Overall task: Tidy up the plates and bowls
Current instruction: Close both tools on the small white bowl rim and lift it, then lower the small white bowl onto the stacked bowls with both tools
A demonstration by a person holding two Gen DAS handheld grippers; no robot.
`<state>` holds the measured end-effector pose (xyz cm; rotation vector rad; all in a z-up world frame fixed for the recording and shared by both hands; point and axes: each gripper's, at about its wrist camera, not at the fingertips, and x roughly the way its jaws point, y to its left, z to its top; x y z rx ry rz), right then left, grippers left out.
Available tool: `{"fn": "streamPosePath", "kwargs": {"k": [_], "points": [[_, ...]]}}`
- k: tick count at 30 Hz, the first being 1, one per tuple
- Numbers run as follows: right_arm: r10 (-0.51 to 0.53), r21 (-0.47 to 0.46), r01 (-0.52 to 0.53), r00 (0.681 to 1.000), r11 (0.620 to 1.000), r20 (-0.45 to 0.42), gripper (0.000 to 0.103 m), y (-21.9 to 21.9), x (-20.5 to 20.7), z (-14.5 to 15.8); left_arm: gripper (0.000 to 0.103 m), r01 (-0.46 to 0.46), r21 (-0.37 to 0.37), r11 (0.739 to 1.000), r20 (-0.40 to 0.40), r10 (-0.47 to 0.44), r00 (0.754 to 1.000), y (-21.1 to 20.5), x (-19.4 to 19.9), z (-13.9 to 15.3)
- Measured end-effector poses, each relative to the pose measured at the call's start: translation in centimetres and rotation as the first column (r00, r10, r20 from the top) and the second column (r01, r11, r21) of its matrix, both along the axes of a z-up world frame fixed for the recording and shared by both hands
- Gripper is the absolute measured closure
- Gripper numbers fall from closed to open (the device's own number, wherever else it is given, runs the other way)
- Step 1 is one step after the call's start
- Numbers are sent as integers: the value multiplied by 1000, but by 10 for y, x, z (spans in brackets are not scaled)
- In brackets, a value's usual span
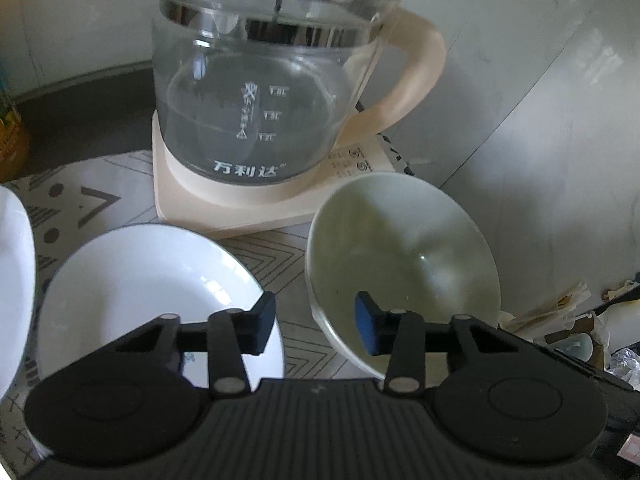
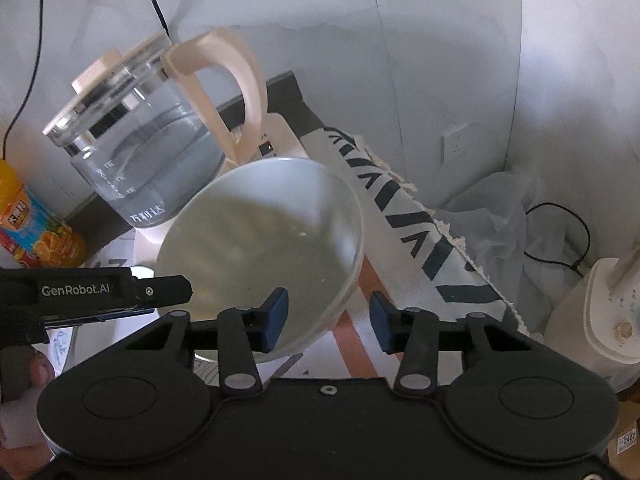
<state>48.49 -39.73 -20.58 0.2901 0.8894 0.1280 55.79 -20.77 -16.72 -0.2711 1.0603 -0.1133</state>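
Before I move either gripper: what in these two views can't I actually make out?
- Green bowl: near rim and base hidden behind each gripper body, both views, so its support is unclear.
- White plate: near edge covered by left gripper.
- Second white dish: cut off by left wrist frame edge.
- Kettle markings: blurred.

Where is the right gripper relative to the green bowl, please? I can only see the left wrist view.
Observer: The right gripper is open and straddles the pale green bowl at its near rim, one of its fingers inside and one outside.
Operator: What lies beyond the bowl on that side?
Observer: The patterned tablecloth drops over the table's edge just right of the bowl.
Operator: What stands left of the kettle?
Observer: An orange juice bottle, with oranges on its label.
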Motion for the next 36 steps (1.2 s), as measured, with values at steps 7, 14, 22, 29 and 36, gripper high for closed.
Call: {"fn": "streamPosePath", "kwargs": {"k": [7, 14, 22, 29, 36], "points": [[21, -4, -21, 1000, 1000, -15, 76, 7, 6, -8, 85, 17, -39, 999, -27, -18, 999, -2, 0, -11], [21, -4, -21, 999, 1000, 38, 78, 2, -9, 10, 86, 21, -33, 999, 2, -21, 1000, -4, -16, 0], [22, 2, -23, 994, 1000, 111, 78, 4, -39, 37, 86, 13, -32, 999, 69, -11, 998, 0, -48, 30], [38, 16, -41, 984, 999, 174, 78, 7, -69, 58, 86, -10, -28, 1000, 127, 13, 992, 4, -83, 57], [80, 19, -86, 970, 996, 229, 78, 15, -97, 73, 86, -50, -13, 999, 174, 52, 983, 11, -119, 77]]}}
